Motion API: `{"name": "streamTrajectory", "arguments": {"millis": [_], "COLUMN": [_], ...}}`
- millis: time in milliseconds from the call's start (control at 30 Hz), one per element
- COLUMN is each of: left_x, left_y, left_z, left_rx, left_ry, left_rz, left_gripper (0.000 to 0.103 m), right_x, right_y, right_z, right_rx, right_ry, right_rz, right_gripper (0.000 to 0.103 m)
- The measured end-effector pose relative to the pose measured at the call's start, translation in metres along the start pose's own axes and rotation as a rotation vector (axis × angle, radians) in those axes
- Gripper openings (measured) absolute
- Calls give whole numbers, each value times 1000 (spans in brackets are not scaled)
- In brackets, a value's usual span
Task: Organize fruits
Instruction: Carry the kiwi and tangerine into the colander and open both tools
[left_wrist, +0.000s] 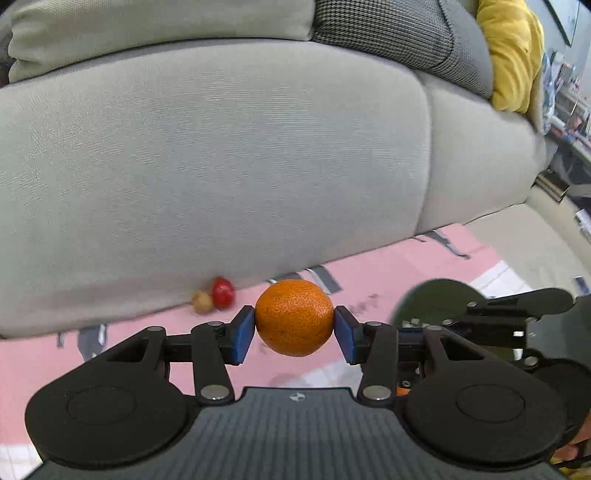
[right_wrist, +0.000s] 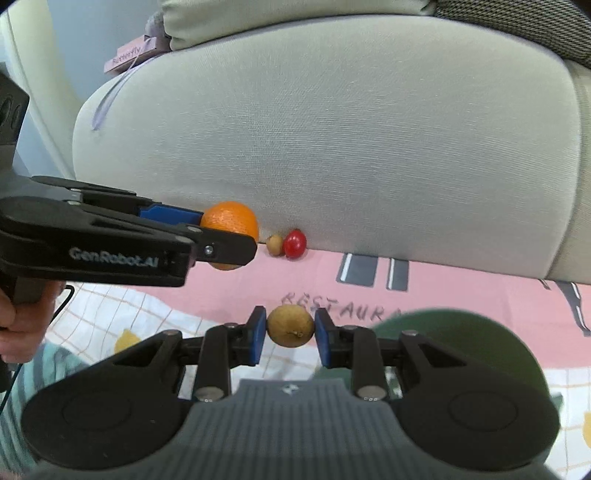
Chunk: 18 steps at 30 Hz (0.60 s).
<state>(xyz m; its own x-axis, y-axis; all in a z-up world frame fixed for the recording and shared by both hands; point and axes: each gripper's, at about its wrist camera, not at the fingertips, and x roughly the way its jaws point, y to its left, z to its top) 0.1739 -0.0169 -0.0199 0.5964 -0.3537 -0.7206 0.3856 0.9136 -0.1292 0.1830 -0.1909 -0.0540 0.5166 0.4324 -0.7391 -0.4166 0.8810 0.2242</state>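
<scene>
Our left gripper pinches the orange and our right gripper pinches a small brown fruit, both above the pink mat. Either round fruit could roll free. A red fruit waits by the sofa cushion; a green bowl sits close.

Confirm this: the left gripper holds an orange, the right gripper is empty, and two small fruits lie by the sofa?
Not quite. The right gripper is not empty: the right wrist view shows it shut on a small brown fruit. The left gripper holds the orange, and two small fruits lie by the sofa.
</scene>
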Motion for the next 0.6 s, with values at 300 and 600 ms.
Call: {"name": "streamTrajectory", "arguments": {"millis": [300, 600], "left_x": [-8, 5], "left_y": [-45, -96], "left_z": [-22, -26], "left_rx": [5, 103], "left_ry": [36, 67], "left_rz": [-62, -130], "left_gripper": [52, 53], "right_x": [-40, -63], "right_y": [-12, -49], "right_z": [-40, -71], "right_rx": [-2, 70], "right_ry": [-10, -1], "right_rz": [-33, -90], "right_gripper": [25, 25]}}
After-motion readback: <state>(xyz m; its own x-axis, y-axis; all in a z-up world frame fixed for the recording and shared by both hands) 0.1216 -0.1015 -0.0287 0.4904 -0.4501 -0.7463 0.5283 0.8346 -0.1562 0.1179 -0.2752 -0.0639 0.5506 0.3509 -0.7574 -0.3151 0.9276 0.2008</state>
